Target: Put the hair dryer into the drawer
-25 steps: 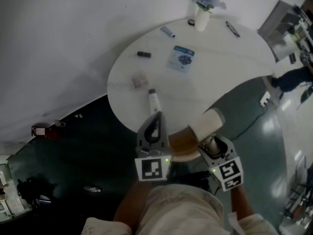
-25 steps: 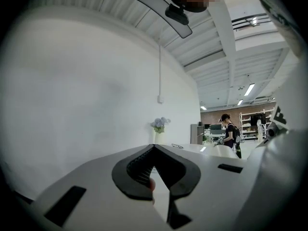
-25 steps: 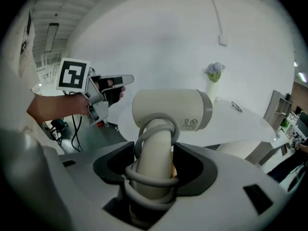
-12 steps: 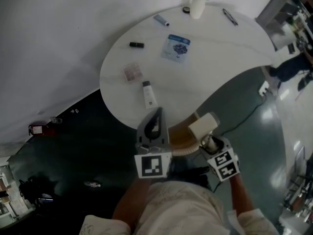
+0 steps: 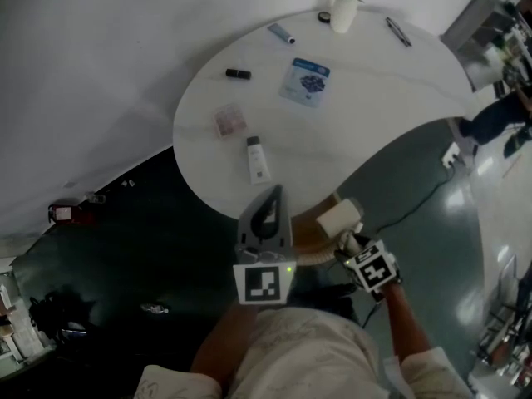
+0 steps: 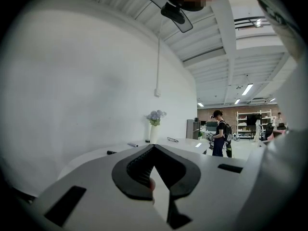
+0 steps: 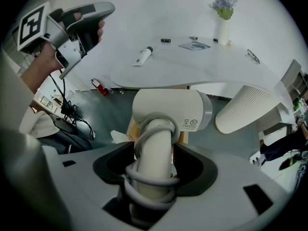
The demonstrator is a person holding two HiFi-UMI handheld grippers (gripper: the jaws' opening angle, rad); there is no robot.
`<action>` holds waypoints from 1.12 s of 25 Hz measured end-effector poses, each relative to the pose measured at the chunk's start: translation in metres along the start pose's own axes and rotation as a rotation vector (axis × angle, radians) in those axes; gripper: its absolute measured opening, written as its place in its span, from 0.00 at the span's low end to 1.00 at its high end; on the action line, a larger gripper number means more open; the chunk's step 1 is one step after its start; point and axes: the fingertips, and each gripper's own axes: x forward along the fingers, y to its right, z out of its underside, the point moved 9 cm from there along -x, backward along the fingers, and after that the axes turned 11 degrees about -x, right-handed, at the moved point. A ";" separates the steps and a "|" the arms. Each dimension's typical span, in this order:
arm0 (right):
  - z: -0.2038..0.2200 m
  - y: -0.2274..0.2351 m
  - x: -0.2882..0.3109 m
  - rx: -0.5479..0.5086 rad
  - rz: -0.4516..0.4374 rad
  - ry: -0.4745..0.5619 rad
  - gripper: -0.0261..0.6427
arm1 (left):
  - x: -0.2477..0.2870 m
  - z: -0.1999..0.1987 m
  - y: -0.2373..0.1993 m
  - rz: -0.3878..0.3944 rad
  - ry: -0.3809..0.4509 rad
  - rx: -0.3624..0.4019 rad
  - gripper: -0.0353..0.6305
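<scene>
The right hand-held gripper [image 7: 153, 171] pinches the cord-wrapped handle of the cream-white plastic hair dryer [image 7: 168, 109], holding it head-foremost in the air beside the white rounded tabletop [image 5: 374, 98], seemingly ready for stowing, while the left hand-held gripper [image 6: 154, 148], jaws pressed together and empty, stands alongside.

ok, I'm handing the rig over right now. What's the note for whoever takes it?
Left gripper: shut, empty, held up off the table.
Right gripper: shut on the hair dryer at its handle, with the cord wound round it.
The dryer is in the air beside a tan wooden box under the table edge. That is probably the drawer; can't tell if it's open.
Done: dryer in hand.
Left: lower it into the drawer and release.
</scene>
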 end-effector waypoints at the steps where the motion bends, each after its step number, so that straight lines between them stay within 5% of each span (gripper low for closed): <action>1: -0.001 0.001 0.004 -0.004 -0.009 -0.007 0.43 | -0.001 0.000 -0.001 -0.004 0.001 -0.002 0.05; 14: -0.036 -0.001 0.051 -0.018 -0.077 -0.034 0.43 | -0.015 -0.003 -0.017 -0.056 0.026 -0.004 0.05; 28: -0.069 0.006 0.108 0.007 -0.013 0.071 0.43 | -0.035 -0.001 -0.028 -0.110 0.031 0.006 0.05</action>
